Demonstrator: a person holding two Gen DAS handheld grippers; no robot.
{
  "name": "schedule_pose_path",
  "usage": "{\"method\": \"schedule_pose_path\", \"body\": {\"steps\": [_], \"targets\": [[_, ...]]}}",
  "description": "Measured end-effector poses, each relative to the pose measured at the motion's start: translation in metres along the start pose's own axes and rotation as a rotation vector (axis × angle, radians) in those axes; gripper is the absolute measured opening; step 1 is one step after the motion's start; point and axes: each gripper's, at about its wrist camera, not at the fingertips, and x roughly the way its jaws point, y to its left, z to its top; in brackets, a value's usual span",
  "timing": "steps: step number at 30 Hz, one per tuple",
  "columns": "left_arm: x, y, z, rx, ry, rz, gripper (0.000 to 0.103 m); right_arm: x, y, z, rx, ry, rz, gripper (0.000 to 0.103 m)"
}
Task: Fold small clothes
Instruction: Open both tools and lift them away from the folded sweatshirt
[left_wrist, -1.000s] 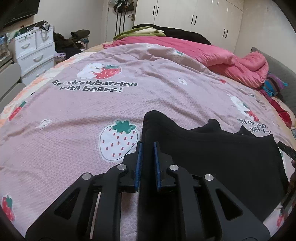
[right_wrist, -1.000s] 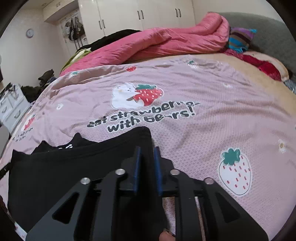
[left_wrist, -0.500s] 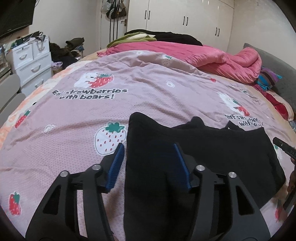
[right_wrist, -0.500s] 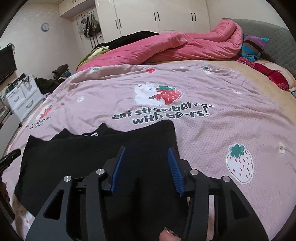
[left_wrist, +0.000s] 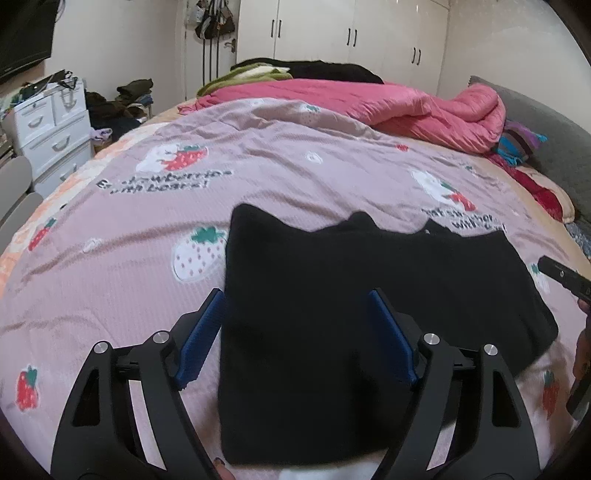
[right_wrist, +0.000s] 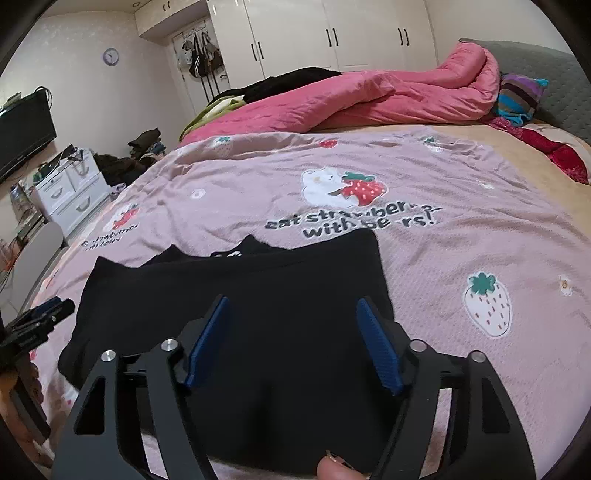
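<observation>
A black garment (left_wrist: 354, 295) lies folded flat on the pink strawberry bedspread (left_wrist: 258, 170); it also shows in the right wrist view (right_wrist: 258, 302). My left gripper (left_wrist: 295, 325) is open and empty, raised over the garment's left part. My right gripper (right_wrist: 291, 332) is open and empty over the garment's right part. The tip of the right gripper shows at the right edge of the left wrist view (left_wrist: 561, 277), and the left gripper shows at the left edge of the right wrist view (right_wrist: 37, 321).
A pink quilt (left_wrist: 406, 107) is bunched at the far side of the bed, with dark and green clothes (left_wrist: 280, 70) behind it. White drawers (left_wrist: 51, 125) stand to the left. A grey headboard (right_wrist: 546, 85) and striped pillow (right_wrist: 521, 96) are at the right.
Both grippers were shut on the garment's near edge, then opened wide and let it go. Both have lifted and pulled back, and the garment now lies flat.
</observation>
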Motion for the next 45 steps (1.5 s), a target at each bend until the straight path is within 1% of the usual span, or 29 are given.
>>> {"method": "schedule_pose_path", "body": {"steps": [3,9,13,16,19,25,30,33,37,39,40,42,45], "targets": [[0.002,-0.006,-0.009,0.012,0.023,-0.012,0.071,0.003,0.003,-0.007,-0.002,0.029,0.009,0.075],[0.015,-0.017,-0.029,0.059,0.084,0.005,0.072,0.007,0.006,-0.026,-0.003,0.085,-0.001,0.075],[0.016,-0.013,-0.035,0.037,0.105,0.01,0.075,0.009,0.003,-0.039,0.009,0.118,-0.019,0.075],[0.016,-0.008,-0.043,-0.006,0.116,-0.007,0.075,0.013,0.0,-0.047,0.018,0.156,-0.04,0.075],[0.013,-0.005,-0.049,-0.026,0.118,-0.018,0.075,0.014,-0.002,-0.053,0.023,0.167,-0.06,0.075],[0.009,-0.006,-0.054,-0.03,0.116,-0.014,0.076,0.01,-0.006,-0.064,0.044,0.177,-0.076,0.075],[0.005,-0.005,-0.056,-0.027,0.117,-0.009,0.076,0.004,-0.007,-0.068,0.054,0.177,-0.066,0.075],[0.0,-0.004,-0.058,-0.025,0.11,0.0,0.076,-0.001,-0.006,-0.071,0.059,0.173,-0.05,0.083],[-0.009,0.002,-0.061,-0.052,0.1,0.004,0.08,-0.007,0.003,-0.074,0.018,0.16,-0.065,0.085],[-0.012,0.005,-0.061,-0.057,0.096,0.008,0.081,-0.009,0.006,-0.076,0.011,0.154,-0.051,0.092],[-0.014,0.008,-0.061,-0.06,0.093,0.012,0.083,-0.01,0.008,-0.076,0.011,0.149,-0.036,0.092],[-0.018,0.013,-0.061,-0.065,0.085,0.03,0.084,-0.014,0.013,-0.077,0.004,0.135,-0.012,0.092],[-0.023,0.021,-0.062,-0.078,0.074,0.052,0.089,-0.016,0.023,-0.077,-0.015,0.119,0.015,0.093]]}}
